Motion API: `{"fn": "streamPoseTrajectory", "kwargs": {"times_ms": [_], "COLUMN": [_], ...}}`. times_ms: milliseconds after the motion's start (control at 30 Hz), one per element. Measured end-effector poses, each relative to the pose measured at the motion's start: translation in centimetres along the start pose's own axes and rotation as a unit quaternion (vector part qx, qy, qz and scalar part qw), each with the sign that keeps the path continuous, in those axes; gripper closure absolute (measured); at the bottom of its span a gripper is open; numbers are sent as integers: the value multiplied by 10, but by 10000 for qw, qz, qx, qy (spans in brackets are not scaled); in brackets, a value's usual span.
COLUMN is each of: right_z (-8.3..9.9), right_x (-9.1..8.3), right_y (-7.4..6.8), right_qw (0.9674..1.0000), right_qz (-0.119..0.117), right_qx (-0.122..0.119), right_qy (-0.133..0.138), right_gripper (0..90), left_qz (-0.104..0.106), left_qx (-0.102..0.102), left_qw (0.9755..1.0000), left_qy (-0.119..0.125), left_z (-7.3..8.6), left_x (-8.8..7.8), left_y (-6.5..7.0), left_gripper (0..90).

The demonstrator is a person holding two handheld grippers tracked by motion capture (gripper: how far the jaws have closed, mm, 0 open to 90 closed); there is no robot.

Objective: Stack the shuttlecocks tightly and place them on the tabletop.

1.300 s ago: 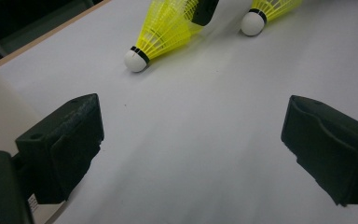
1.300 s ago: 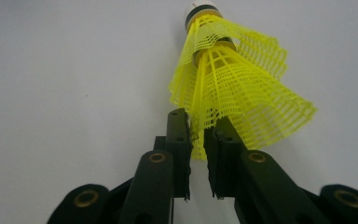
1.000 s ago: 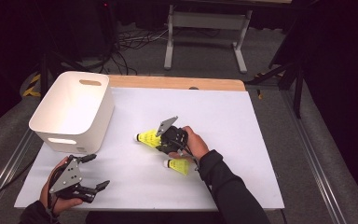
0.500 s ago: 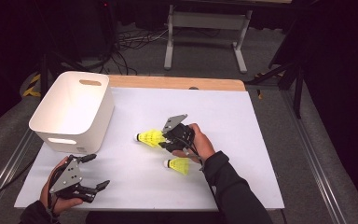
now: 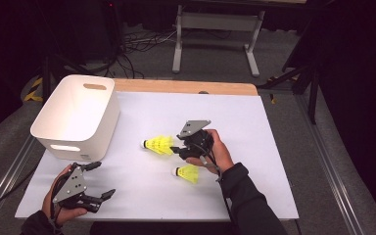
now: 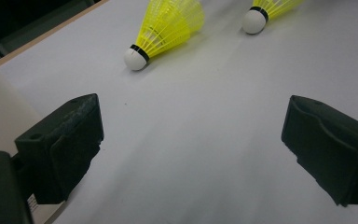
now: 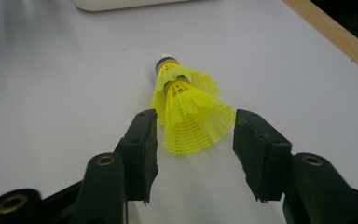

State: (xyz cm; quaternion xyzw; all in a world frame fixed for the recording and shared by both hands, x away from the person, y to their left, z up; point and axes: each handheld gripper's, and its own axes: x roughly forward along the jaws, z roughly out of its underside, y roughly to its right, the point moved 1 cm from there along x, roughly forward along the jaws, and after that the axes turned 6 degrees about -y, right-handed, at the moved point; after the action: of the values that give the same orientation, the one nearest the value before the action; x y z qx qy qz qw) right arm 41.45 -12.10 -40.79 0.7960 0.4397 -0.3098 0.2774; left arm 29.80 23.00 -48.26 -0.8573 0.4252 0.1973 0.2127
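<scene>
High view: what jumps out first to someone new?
Two bright yellow shuttlecocks on the white table: one shuttlecock mid-table, the other nearer the person. The right gripper sits at the first one's skirt; its jaws have just been opening, the skirt between them, pads not pressing. A white bin stands far left.
</scene>
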Motion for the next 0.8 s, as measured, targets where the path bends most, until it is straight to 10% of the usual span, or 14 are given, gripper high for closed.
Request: {"fn": "streamPoseTrajectory", "kwargs": {"times_ms": [800], "right_z": [27], "right_x": [-38], "right_y": [-19], "right_qw": [9982], "right_qz": [467], "right_qx": [107], "right_qy": [352], "right_gripper": [277], "left_qz": [-18], "left_qx": [40], "left_qw": [10000], "left_qy": [-41], "left_z": [0], "left_x": [0], "left_y": [0], "left_gripper": [59]}}
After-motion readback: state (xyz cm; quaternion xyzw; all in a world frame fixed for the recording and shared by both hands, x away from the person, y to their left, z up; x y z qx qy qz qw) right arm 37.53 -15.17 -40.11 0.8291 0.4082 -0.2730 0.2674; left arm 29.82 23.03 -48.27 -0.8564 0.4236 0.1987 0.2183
